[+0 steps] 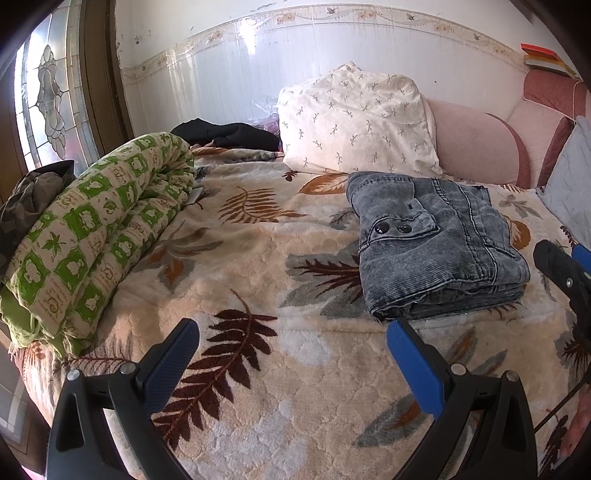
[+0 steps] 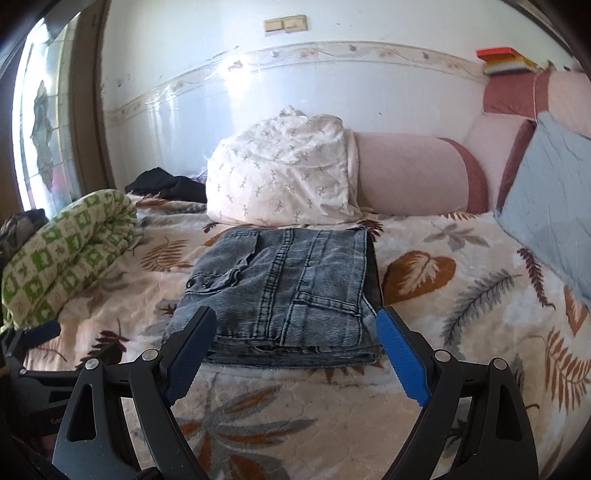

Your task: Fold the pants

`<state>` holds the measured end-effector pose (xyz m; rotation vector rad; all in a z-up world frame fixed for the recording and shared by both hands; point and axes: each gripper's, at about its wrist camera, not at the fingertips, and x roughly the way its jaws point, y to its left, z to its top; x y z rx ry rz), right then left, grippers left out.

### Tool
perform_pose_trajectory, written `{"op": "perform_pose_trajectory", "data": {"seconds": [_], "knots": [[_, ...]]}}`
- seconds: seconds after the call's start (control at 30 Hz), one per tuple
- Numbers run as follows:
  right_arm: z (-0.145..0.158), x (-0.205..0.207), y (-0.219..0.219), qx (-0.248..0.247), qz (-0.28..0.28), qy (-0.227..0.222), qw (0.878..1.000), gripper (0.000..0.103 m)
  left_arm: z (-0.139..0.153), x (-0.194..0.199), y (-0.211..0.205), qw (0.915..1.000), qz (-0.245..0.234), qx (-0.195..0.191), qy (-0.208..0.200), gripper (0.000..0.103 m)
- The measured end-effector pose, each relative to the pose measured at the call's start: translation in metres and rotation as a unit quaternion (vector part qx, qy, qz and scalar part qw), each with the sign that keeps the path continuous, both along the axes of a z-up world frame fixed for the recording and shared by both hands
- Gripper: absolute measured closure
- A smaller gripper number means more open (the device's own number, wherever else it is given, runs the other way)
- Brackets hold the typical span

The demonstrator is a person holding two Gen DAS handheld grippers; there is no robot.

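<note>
the right gripper (image 2: 295, 332) hangs wide apart, gripping nothing, the folded grey pants (image 2: 284, 291) lying just ahead between its fingers. the left gripper (image 1: 291, 336) gapes too, empty, pants ahead to its right. beneath both, a leaf-print blanket (image 1: 258, 251); beyond, a white pillow (image 2: 280, 177) against the wall. only the right view shows the wall switch (image 2: 285, 24); the left shows the green quilt roll (image 1: 92, 236) fully.

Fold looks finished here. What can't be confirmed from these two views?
- Pants: underside and inner layers hidden by the top fold, both views.
- Pants' far edge: foreshortened in the right wrist view, close before the white pillow.
- Right tool: cut off by the left wrist view's edge.
- Dark clothing: too small, partly behind the green quilt.
</note>
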<state>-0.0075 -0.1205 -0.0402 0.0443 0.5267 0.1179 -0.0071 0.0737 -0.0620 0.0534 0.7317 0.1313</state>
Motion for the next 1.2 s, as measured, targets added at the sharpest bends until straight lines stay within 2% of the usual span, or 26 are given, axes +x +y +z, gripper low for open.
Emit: {"op": "perform_pose_trajectory", "data": {"seconds": [1.2], "knots": [[-0.0055, -0.0052, 0.0055, -0.011, 0.005, 0.003, 1.000, 0.014, -0.0003, -0.0008, 0.0016, 0.9999, -0.007, -0.012, 0.001, 0.000]]}}
